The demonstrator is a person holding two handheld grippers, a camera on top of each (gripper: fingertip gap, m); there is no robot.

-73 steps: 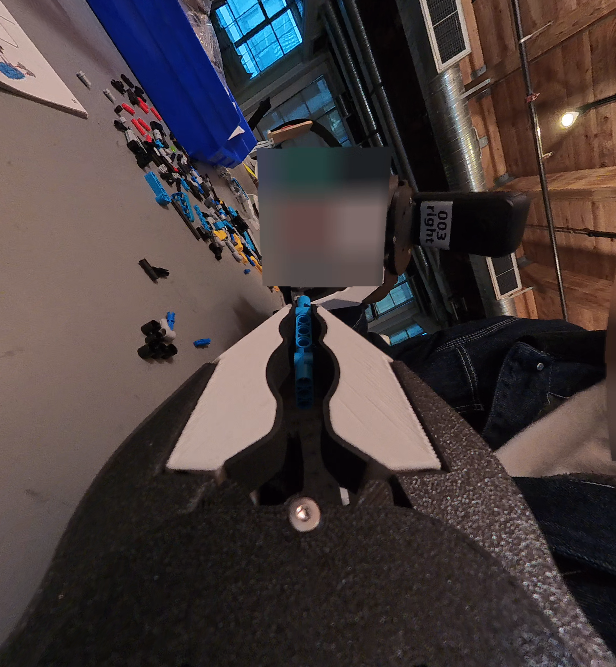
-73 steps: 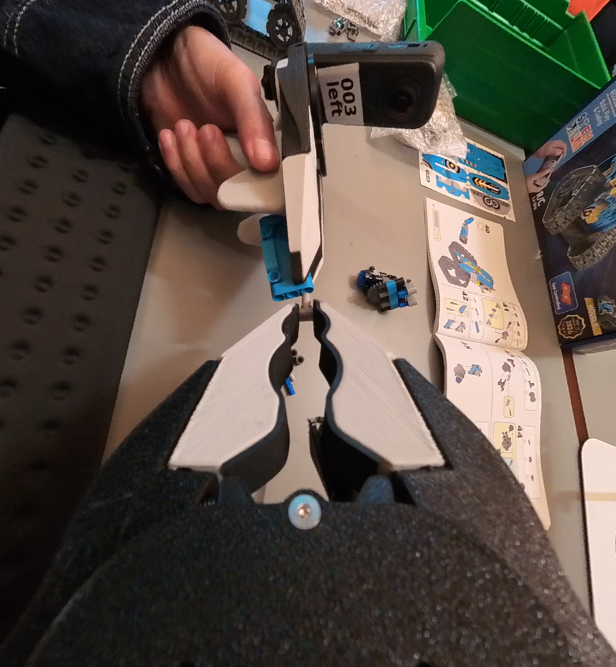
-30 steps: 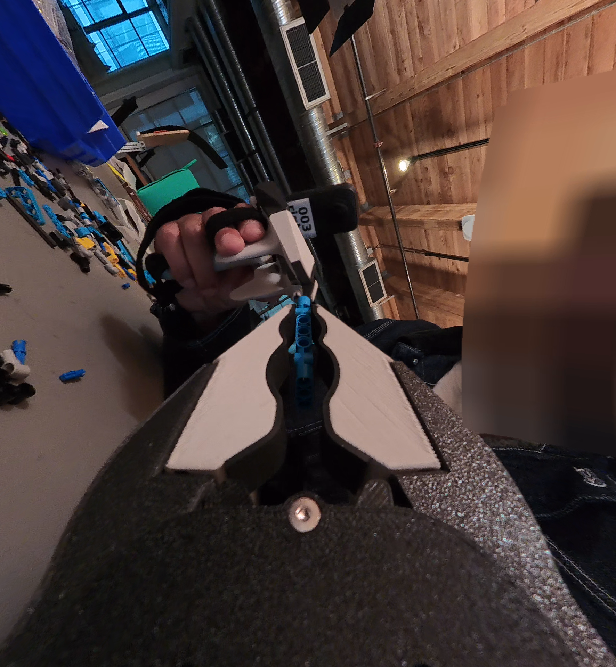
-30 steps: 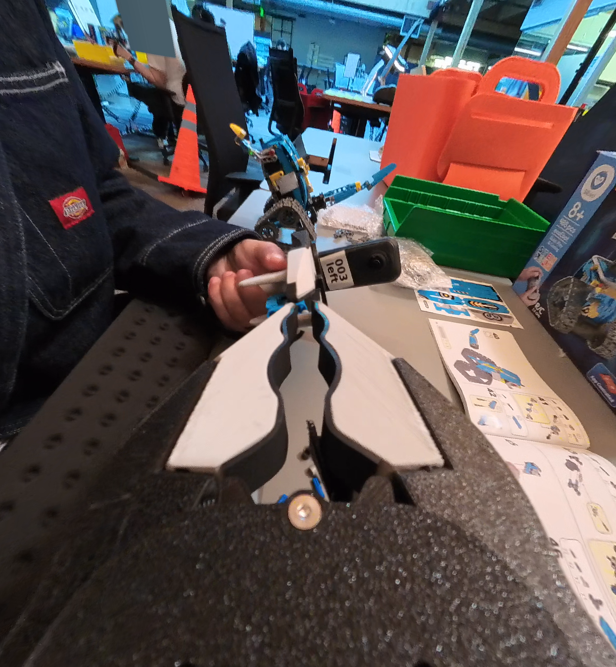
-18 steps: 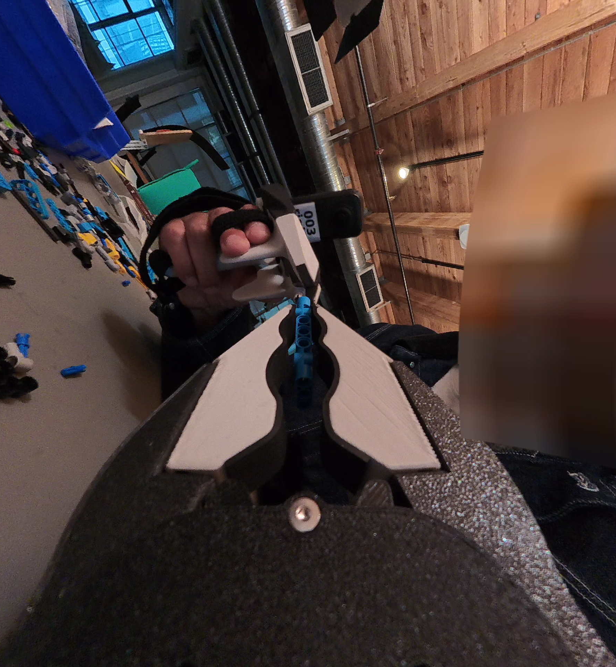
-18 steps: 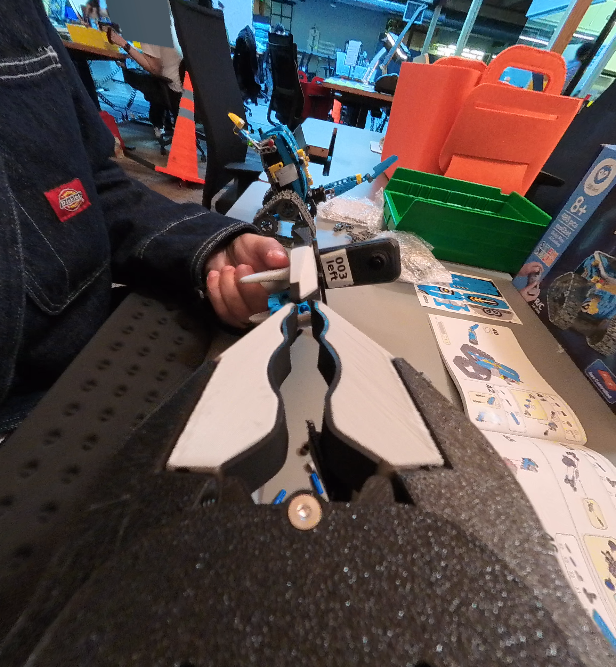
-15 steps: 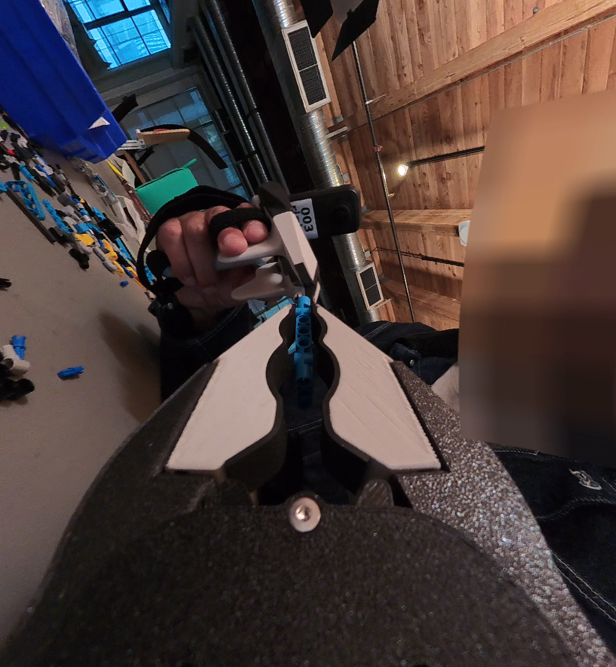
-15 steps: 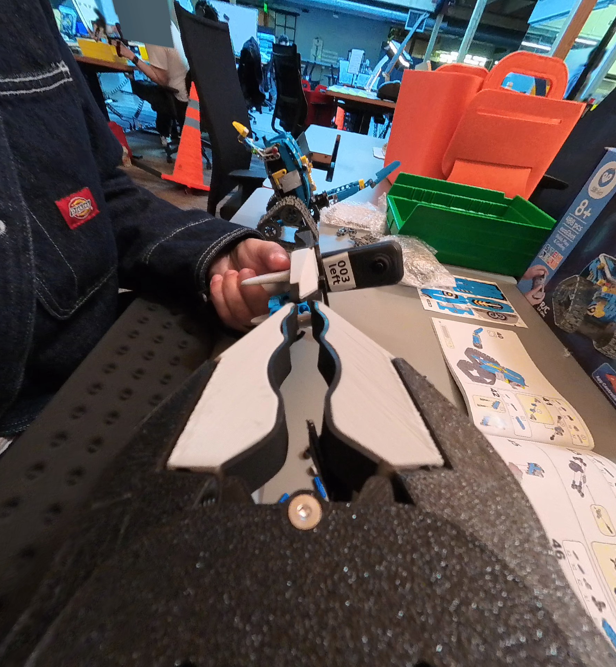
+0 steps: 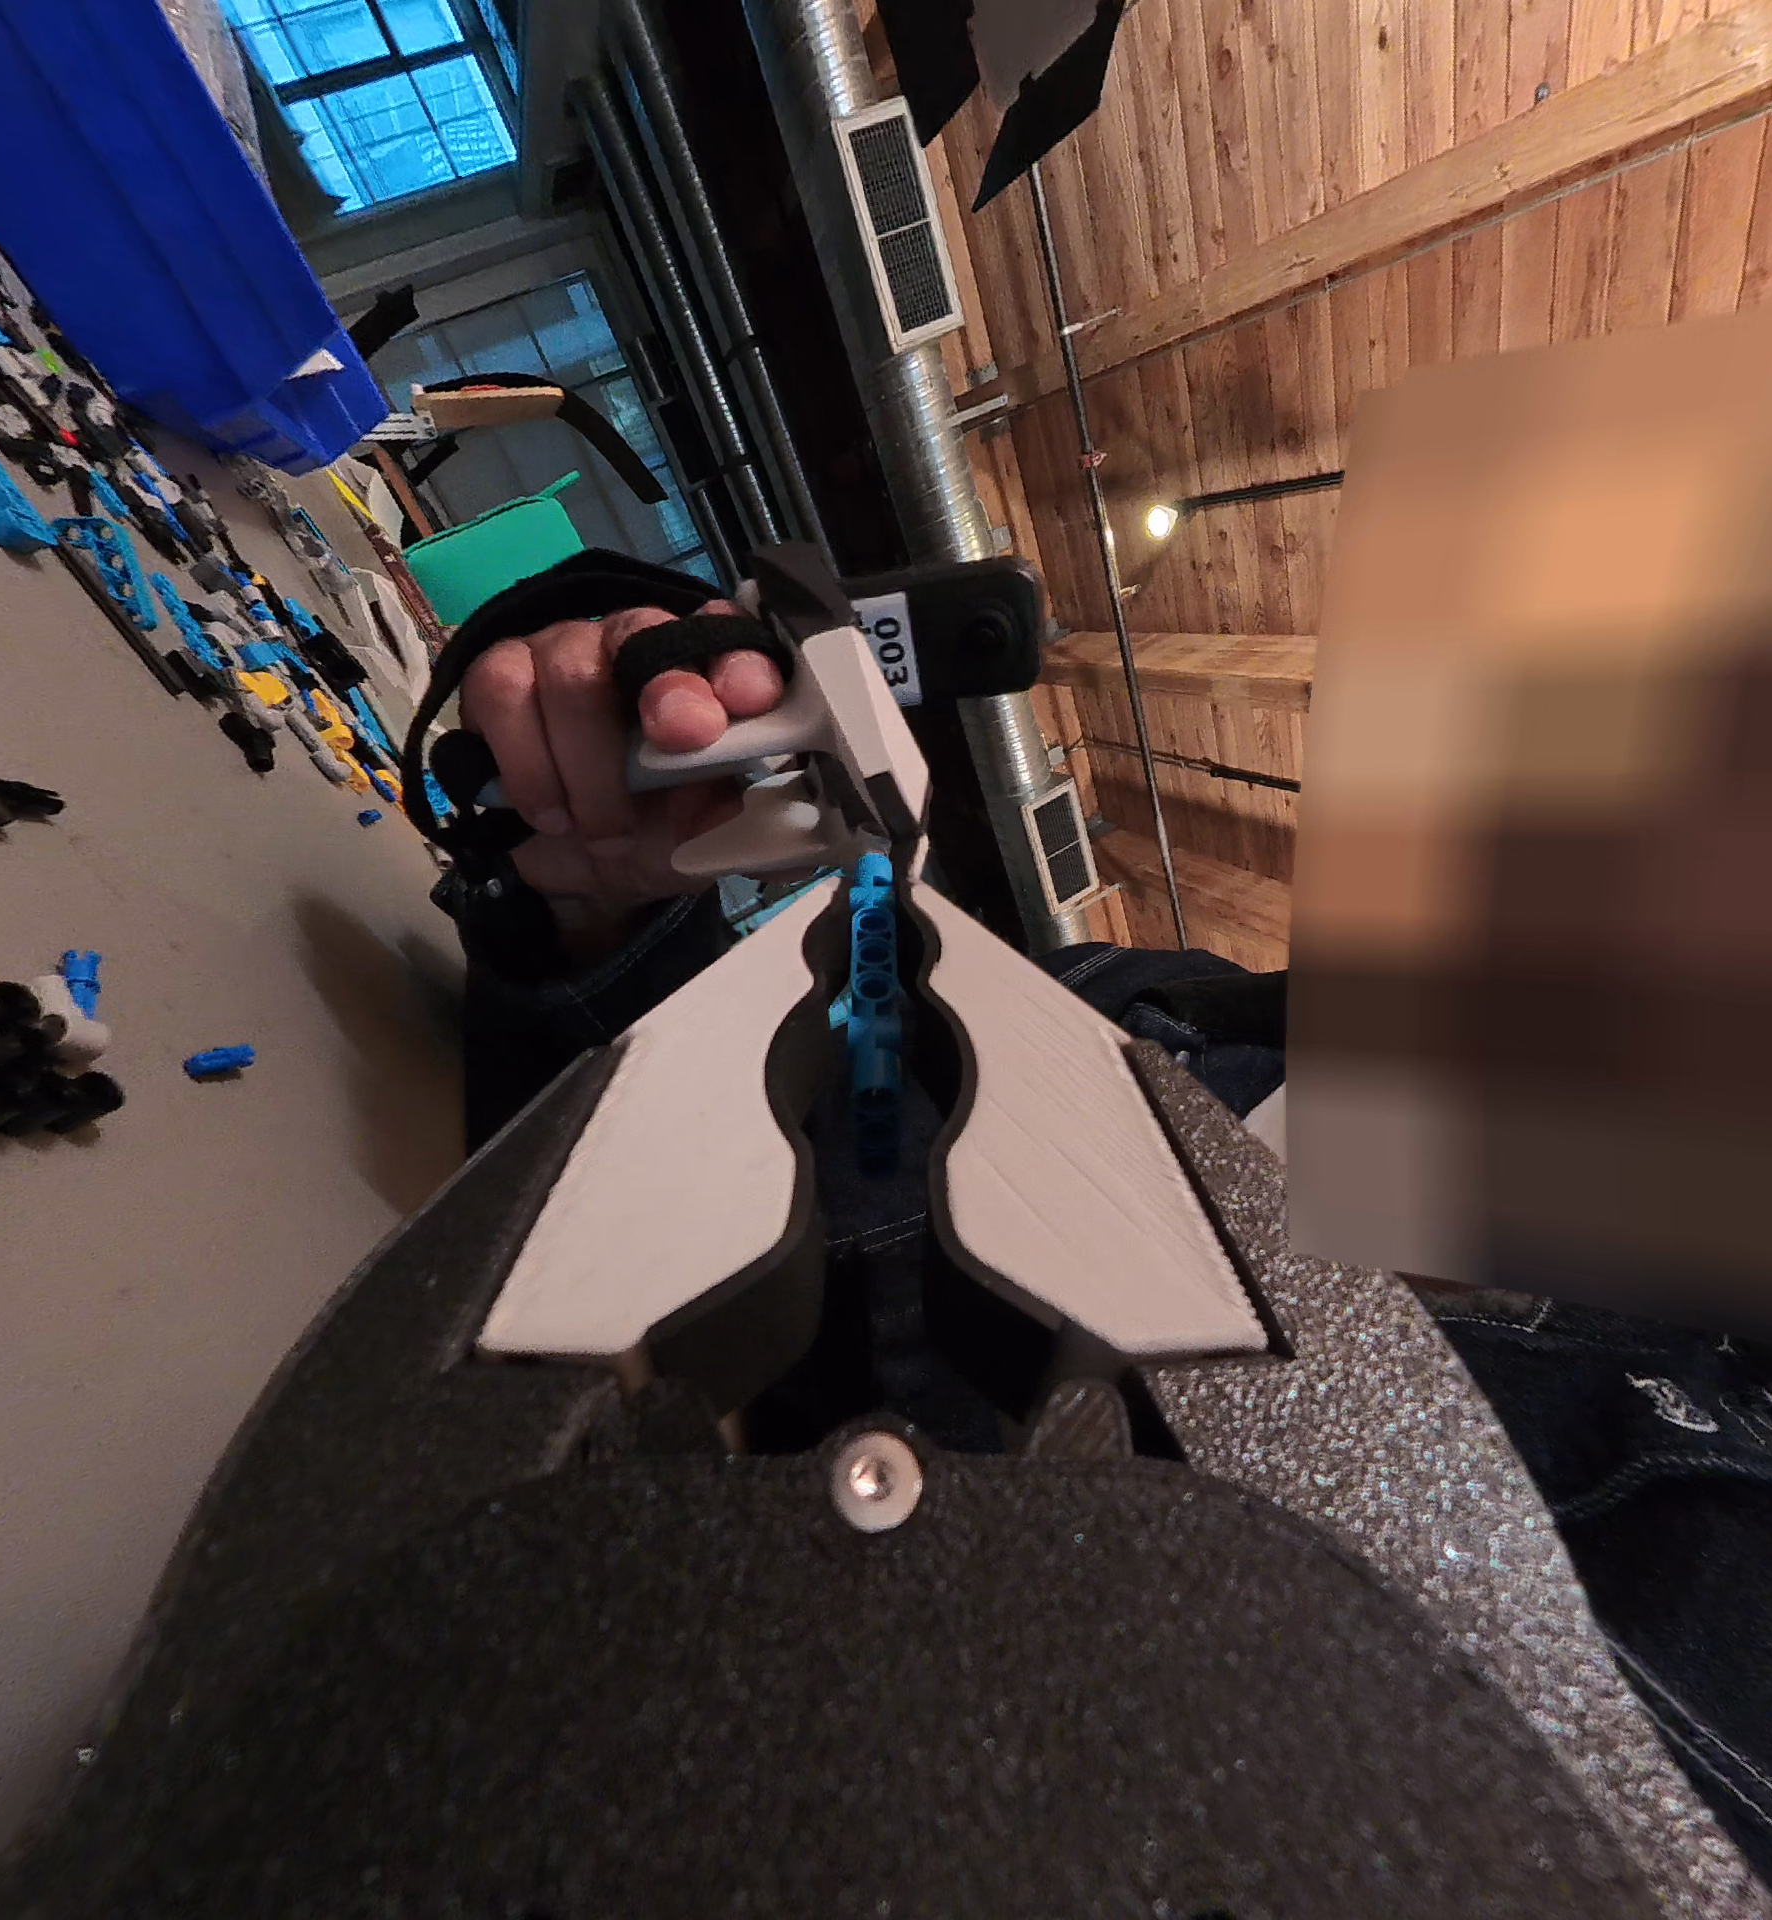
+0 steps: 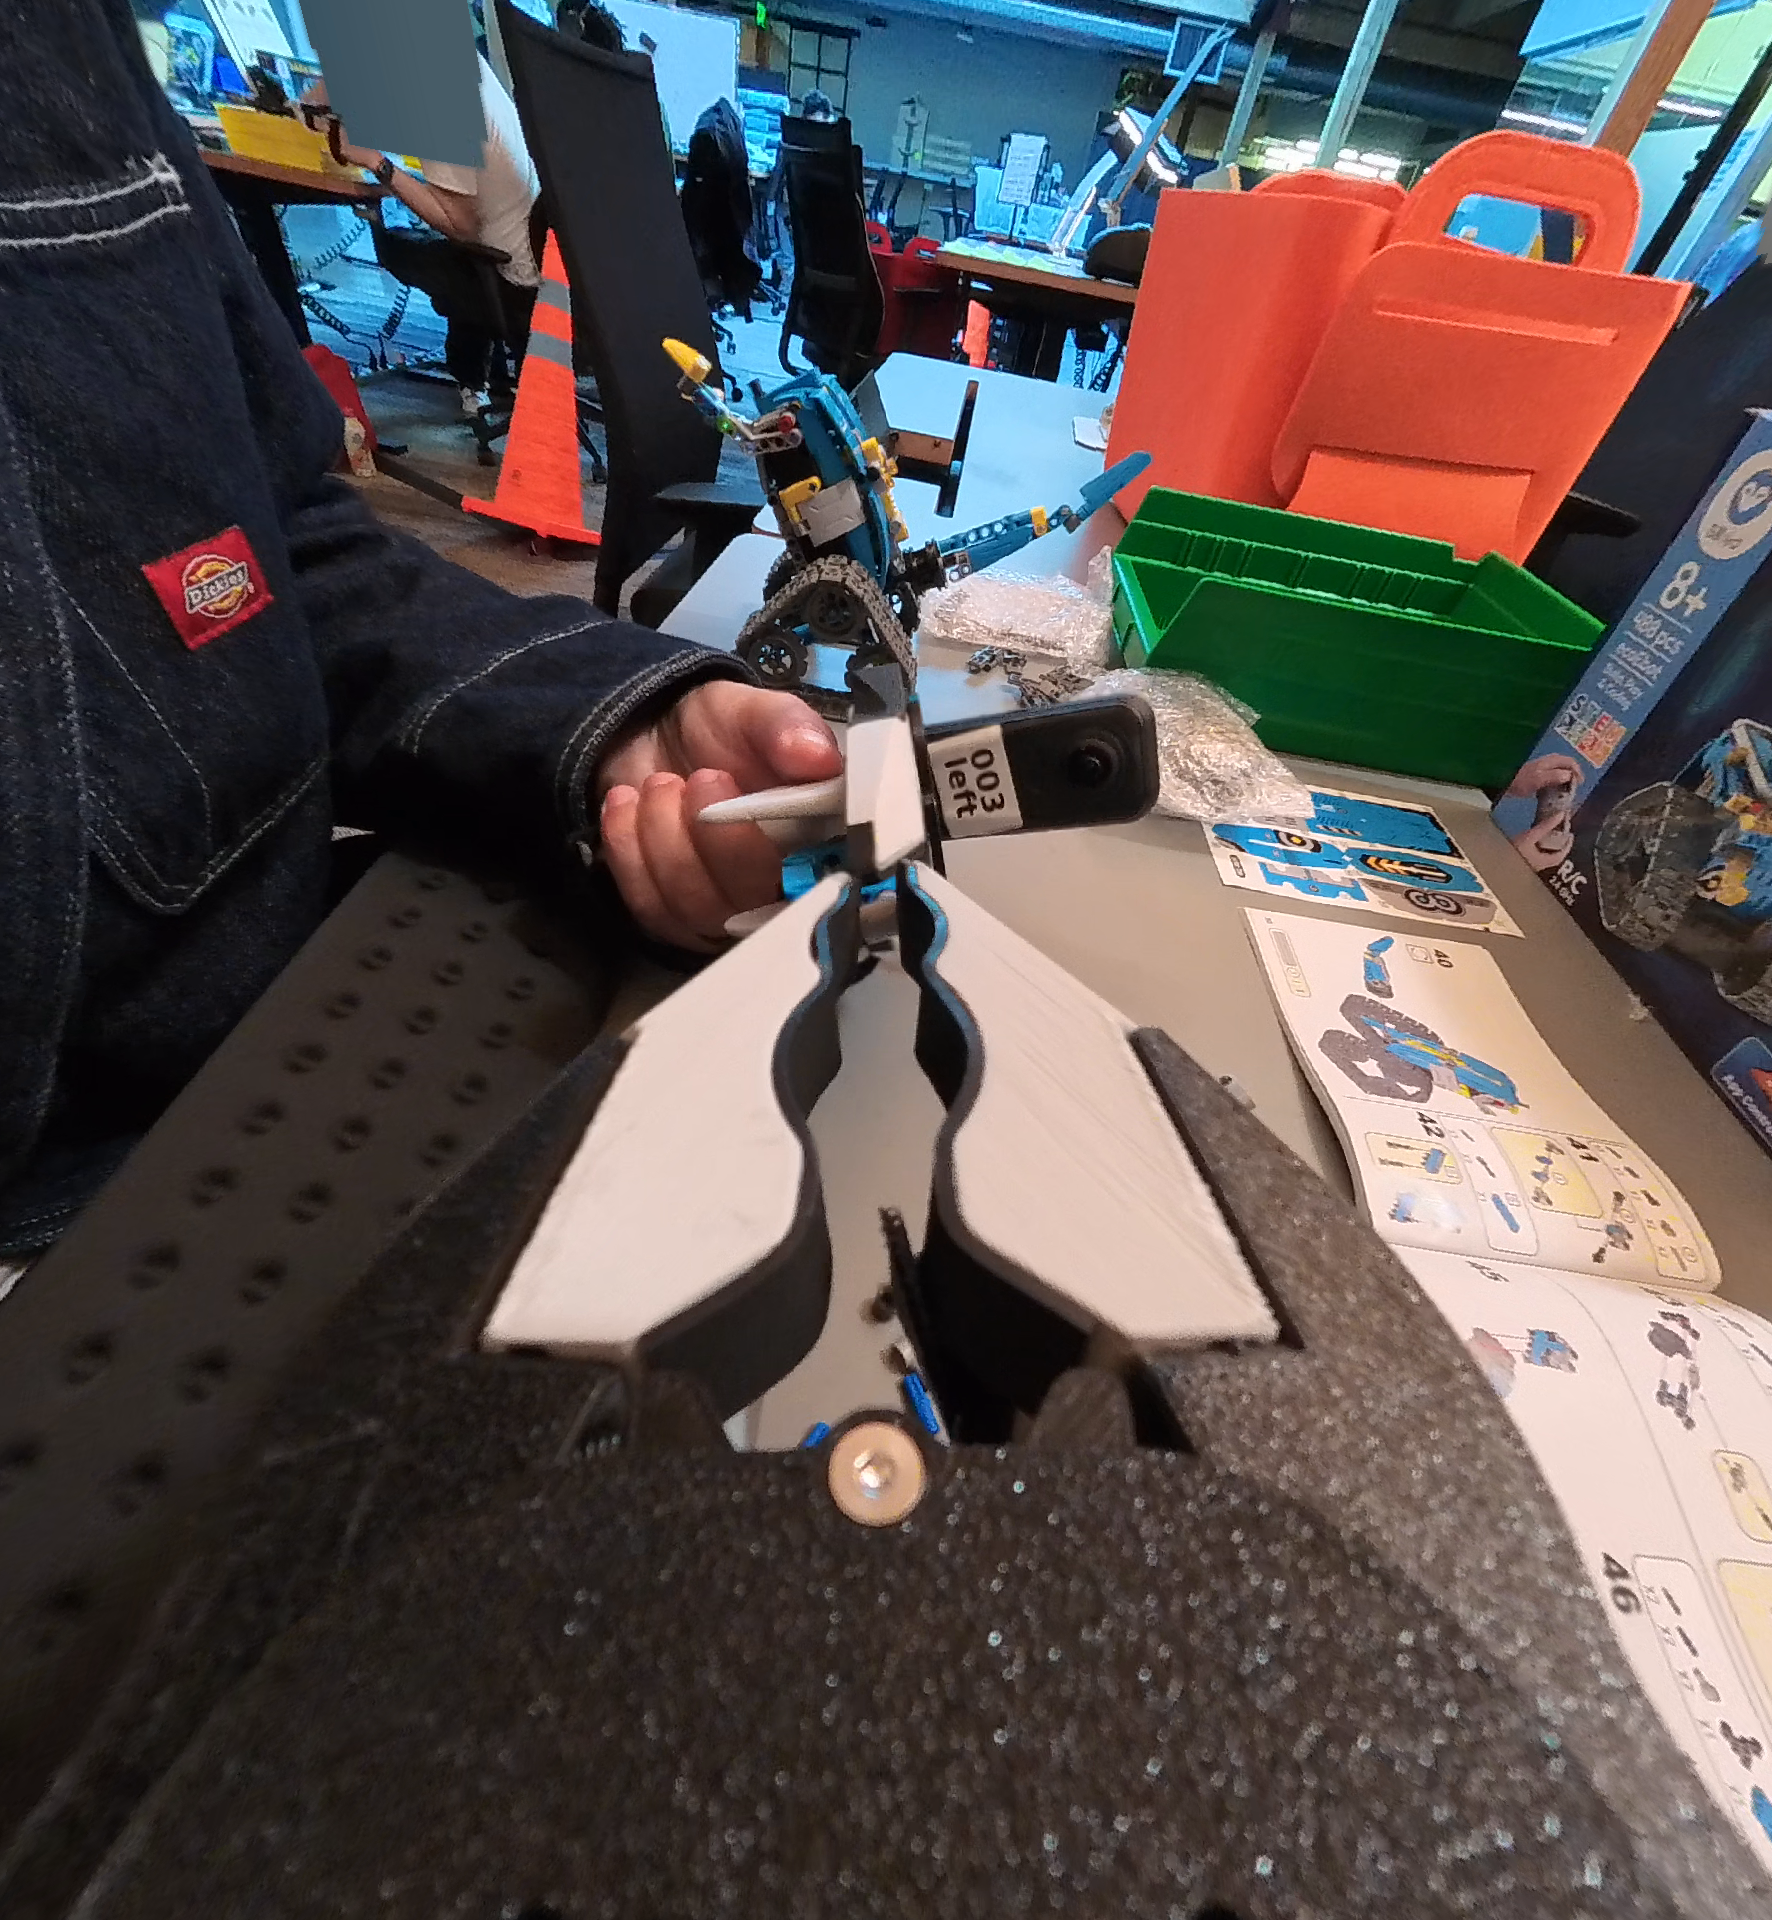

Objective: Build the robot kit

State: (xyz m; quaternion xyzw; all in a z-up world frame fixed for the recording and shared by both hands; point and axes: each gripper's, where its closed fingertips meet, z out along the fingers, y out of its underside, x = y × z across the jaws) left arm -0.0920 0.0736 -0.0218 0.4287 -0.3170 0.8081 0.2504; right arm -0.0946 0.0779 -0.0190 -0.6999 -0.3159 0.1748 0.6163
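Both grippers are up off the grey table (image 10: 1121,935), nose to nose. The left gripper (image 9: 877,909) has its white fingers (image 9: 716,1122) clamped on a blue beam with holes (image 9: 869,987), which stands edge-on between them and pokes out past the tips. The right gripper (image 10: 874,896) comes in from the other side. Its tips are drawn almost together with only a thin slit between them, right at the end of that beam. Whether they pinch anything of their own, I cannot tell, as the spot is crowded and small. A hand in a black strap (image 9: 591,769) holds the right gripper, and a hand from a denim sleeve (image 10: 716,821) holds the left. Loose parts (image 9: 186,623) lie scattered by a blue bin (image 9: 134,229). On the other side sit an open booklet (image 10: 1433,1091), a green bin (image 10: 1329,623) and a tracked model (image 10: 830,551).
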